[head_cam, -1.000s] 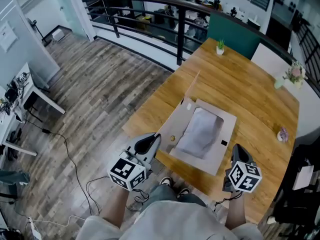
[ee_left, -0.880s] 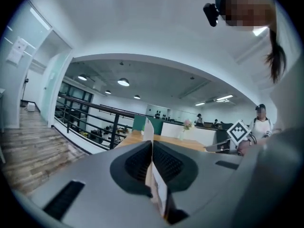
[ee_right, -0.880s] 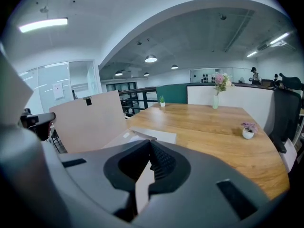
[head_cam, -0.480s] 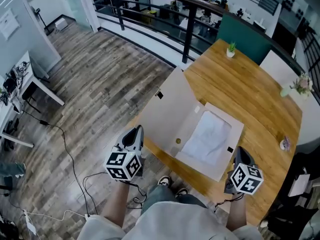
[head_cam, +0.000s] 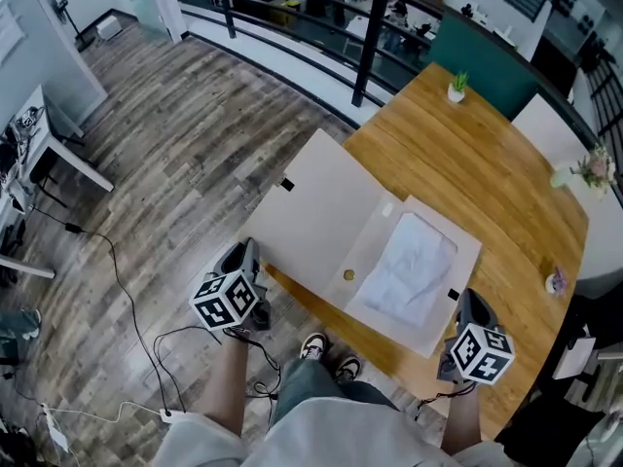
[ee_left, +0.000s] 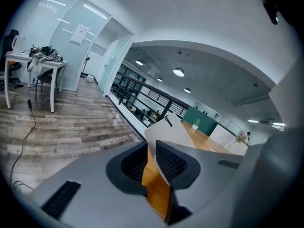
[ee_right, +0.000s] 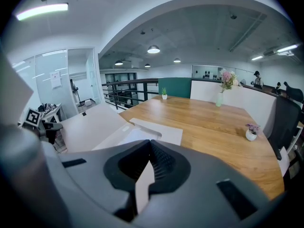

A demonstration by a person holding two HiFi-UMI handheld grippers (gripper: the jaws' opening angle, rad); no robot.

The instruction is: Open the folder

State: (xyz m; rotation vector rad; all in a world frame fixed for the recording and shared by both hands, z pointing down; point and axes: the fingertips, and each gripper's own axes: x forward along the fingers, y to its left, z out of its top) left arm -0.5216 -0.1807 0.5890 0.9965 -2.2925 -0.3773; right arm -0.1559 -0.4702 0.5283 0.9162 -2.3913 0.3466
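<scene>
On the wooden table (head_cam: 487,163) the folder (head_cam: 428,321) lies open, its cover (head_cam: 321,212) overhanging the edge between the left gripper's (head_cam: 243,254) loosening, opening jaws, while the right gripper (head_cam: 468,300) pinches its near corner.

The beige cardboard folder (head_cam: 365,249) lies open on the near left corner of the long wooden table (head_cam: 477,159). Its cover (head_cam: 313,212) juts left past the table's edge, over the plank floor (head_cam: 165,134). A crumpled white sheet (head_cam: 409,266) lies in its right half.
</scene>
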